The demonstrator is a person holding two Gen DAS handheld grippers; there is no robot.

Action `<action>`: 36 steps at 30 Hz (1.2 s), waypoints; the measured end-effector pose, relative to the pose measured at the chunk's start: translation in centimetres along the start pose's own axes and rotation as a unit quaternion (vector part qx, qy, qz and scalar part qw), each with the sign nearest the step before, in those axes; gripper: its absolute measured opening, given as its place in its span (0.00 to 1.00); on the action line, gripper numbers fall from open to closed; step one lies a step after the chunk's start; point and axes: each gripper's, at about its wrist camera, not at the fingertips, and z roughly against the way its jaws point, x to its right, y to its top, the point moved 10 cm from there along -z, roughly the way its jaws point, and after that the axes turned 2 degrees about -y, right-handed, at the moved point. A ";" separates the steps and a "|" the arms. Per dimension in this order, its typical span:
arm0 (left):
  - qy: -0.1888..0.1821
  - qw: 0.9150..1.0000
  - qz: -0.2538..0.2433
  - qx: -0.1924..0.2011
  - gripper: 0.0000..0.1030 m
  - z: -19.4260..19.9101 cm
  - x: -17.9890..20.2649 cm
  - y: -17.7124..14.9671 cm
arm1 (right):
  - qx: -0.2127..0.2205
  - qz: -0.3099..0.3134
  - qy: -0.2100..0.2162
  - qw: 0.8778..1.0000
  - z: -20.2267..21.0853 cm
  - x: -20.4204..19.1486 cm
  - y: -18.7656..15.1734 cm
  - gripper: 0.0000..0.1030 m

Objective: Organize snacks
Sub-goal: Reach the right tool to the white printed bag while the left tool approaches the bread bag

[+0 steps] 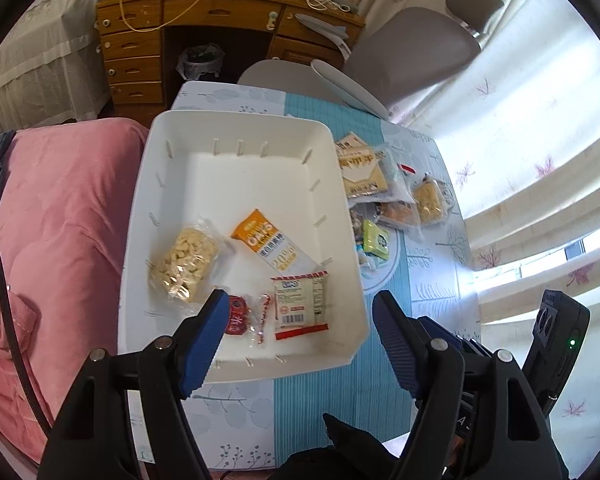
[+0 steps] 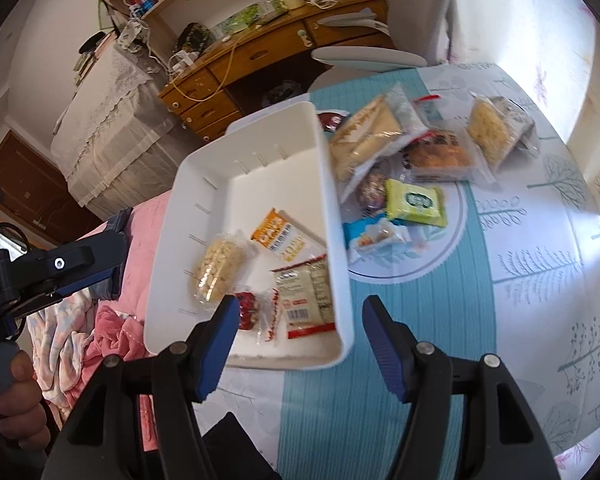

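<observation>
A white bin (image 1: 236, 132) (image 2: 332, 184) sits on the table's left side. In it lie a puffed-rice snack (image 1: 182, 258) (image 2: 218, 270), an orange oats bar (image 1: 272, 242) (image 2: 288, 238), a white and red packet (image 1: 300, 306) (image 2: 306, 296) and a small red candy (image 1: 236, 314) (image 2: 248, 308). A pile of snacks (image 1: 384, 196) (image 2: 412, 160) lies right of the bin, with a green packet (image 1: 376, 240) (image 2: 416, 202). My left gripper (image 1: 300, 340) is open and empty over the bin's near edge. My right gripper (image 2: 298, 338) is open and empty over the bin's near right corner.
The table carries a blue and white leaf-print cloth (image 1: 340, 392) (image 2: 500, 300). A pink quilt (image 1: 60, 220) lies left of the table. A grey chair (image 1: 400, 60) and a wooden desk (image 1: 204, 20) stand behind. Curtains (image 1: 540, 140) hang at the right.
</observation>
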 end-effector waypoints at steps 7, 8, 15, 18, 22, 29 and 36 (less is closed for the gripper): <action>-0.008 0.999 -0.036 -0.014 0.70 -1.3 4.3 -0.4 | 0.004 -0.032 -0.027 0.999 1.9 4.6 0.0 0.65; -0.008 0.999 -0.042 -0.017 0.70 -1.6 5.1 -0.5 | 0.005 -0.036 -0.031 0.999 2.2 5.4 0.1 0.67; -0.002 0.998 -0.066 -0.019 0.70 -2.6 9.1 -0.3 | 0.008 -0.055 -0.046 0.997 3.8 9.9 1.0 0.73; 0.002 0.997 -0.076 -0.013 0.70 -2.8 11.1 0.2 | 0.014 -0.051 -0.048 0.997 4.5 11.2 1.9 0.73; 0.007 0.997 -0.075 -0.009 0.72 -3.4 12.9 1.2 | 0.020 -0.042 -0.052 0.998 5.3 13.1 3.6 0.73; 0.036 0.997 -0.068 0.002 0.78 -4.8 15.1 3.8 | 0.026 -0.033 -0.052 0.998 5.4 16.2 6.8 0.78; 0.109 0.990 -0.095 -0.003 0.79 -7.6 15.8 6.2 | 0.024 -0.027 -0.046 0.998 4.3 18.7 10.5 0.79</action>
